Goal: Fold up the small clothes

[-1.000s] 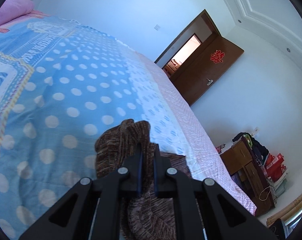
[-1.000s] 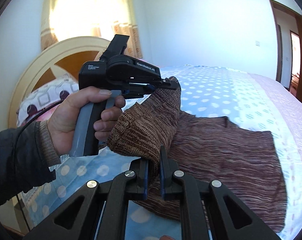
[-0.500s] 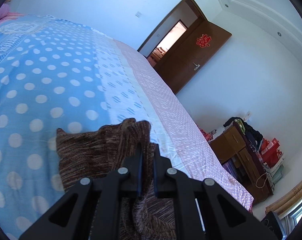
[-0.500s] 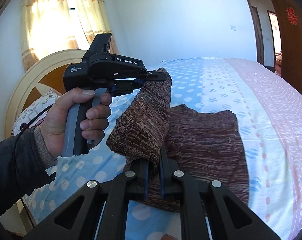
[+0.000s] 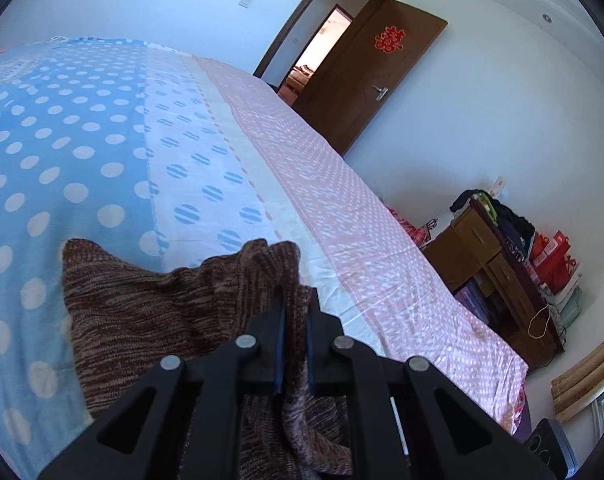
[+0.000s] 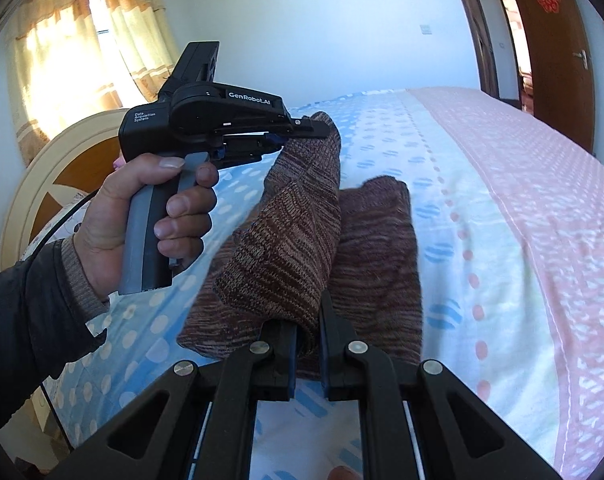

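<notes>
A: Left side first, what's there?
B: Left hand [image 6: 142, 216] holds the left gripper [image 6: 302, 130], its fingers pinching one corner of the brown knit garment [image 6: 294, 232] and lifting it off the bedspread [image 6: 501, 240].
A: Same in its own camera?
B: Yes, left gripper [image 5: 293, 320] pressed tight on a bunched knit edge [image 5: 270, 264]; the rest lies flat on the blue dotted part (far corner sticks up a bit).
A: Right gripper?
B: Right gripper [image 6: 306, 344] clamps the lower end of the raised fold, near the bed's front edge.
A: Room to move?
B: Bare white and pink strips of bedspread stretch rightward to the bed edge; wooden door [image 5: 365, 80] and a cluttered cabinet [image 5: 497, 264] stand well apart.
</notes>
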The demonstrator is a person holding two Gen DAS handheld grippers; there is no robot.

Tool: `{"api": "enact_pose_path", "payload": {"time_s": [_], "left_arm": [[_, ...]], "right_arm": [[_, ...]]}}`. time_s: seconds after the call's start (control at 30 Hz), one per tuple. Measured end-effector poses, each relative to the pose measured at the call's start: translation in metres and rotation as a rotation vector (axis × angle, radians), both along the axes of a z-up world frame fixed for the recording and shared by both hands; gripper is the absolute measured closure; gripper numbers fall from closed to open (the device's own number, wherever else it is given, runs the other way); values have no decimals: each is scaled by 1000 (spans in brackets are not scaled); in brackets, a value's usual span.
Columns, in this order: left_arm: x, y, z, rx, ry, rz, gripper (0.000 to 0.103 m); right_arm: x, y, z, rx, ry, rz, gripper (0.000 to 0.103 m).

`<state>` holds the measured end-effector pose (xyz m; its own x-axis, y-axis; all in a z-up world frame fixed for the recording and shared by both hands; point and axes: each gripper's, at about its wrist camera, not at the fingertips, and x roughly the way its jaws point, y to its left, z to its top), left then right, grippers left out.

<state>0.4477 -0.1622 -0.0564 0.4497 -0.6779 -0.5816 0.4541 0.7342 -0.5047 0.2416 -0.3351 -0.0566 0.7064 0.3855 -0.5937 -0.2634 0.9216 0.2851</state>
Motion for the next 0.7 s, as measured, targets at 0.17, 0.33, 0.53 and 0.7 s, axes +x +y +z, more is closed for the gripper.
{"api": "enact_pose_path", "payload": {"time_s": [0.17,0.33,0.53,0.7], "left_arm": [[2,-30,-11,91,-16,-28,95],[-4,-45,-16,181,-43,-24,91],[-33,-30,-2,275,-161,17,26],[-64,-11,-14,431,-237,35,21]], "right_arm": [[8,-17,-16,42,86,-43,95],[14,-32,-31,84,146,-82,95],[16,-41,-42,118,196,-75,94],[7,-42,-37,123,190,-82,92]]}}
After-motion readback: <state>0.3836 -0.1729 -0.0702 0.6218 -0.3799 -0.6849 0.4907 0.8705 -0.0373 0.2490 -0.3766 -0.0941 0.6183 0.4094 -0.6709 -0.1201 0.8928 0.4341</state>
